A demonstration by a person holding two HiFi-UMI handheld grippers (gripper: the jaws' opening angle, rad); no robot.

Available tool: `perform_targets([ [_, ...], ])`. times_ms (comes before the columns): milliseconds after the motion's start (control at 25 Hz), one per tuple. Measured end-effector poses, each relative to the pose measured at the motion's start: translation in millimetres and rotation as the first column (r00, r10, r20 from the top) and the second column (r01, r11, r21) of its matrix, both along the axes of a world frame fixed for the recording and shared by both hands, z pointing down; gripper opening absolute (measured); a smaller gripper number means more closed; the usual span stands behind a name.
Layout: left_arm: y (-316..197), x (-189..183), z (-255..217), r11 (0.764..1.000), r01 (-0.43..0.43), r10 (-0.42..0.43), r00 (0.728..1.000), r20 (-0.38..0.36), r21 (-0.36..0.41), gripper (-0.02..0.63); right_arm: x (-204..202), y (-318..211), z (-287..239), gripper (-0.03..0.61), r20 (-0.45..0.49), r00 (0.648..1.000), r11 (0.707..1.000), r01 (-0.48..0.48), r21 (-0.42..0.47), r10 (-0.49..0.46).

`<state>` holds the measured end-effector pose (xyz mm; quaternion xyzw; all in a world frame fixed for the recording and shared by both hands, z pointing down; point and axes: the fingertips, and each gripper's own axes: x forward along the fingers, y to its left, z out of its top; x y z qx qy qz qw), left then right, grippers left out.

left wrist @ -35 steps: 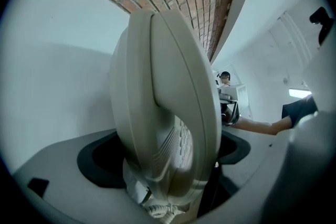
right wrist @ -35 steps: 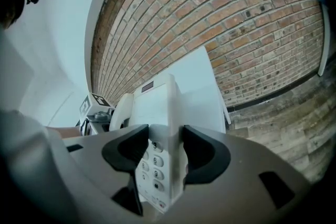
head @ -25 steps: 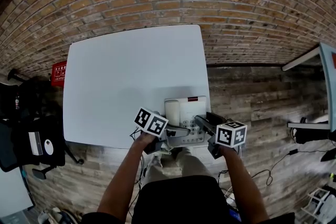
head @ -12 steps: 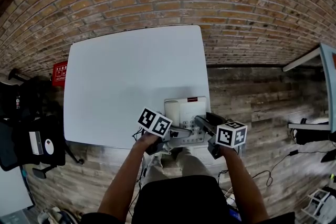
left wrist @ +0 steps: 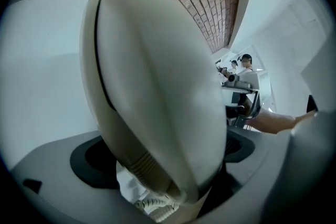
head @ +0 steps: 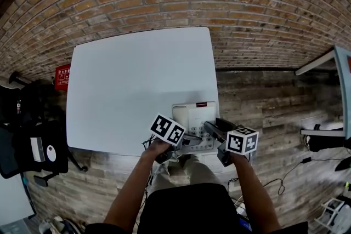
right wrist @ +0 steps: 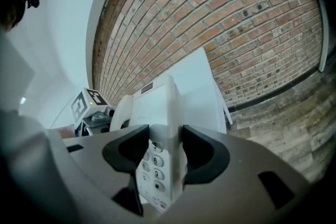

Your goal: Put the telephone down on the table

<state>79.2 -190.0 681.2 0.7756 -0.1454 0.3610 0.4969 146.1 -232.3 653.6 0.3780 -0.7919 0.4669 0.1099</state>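
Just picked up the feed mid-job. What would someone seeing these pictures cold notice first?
A white telephone is at the near right corner of the white table, with both tools on it. In the left gripper view its handset fills the frame between the left tool's jaws, which have just been opening. The right tool is clamped on the telephone's right edge, beside the keypad.

Head view looks down; others crowd telephone (head: 192, 116).
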Motion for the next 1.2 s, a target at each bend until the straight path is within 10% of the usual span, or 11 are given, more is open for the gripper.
perform_targets([
  [1200,-9,-6,9,0.993,-0.069,0.045,0.969,0.244,0.093,0.552,14,-2,9,0.179,0.010,0.997,0.997,-0.074,-0.016,0.074],
])
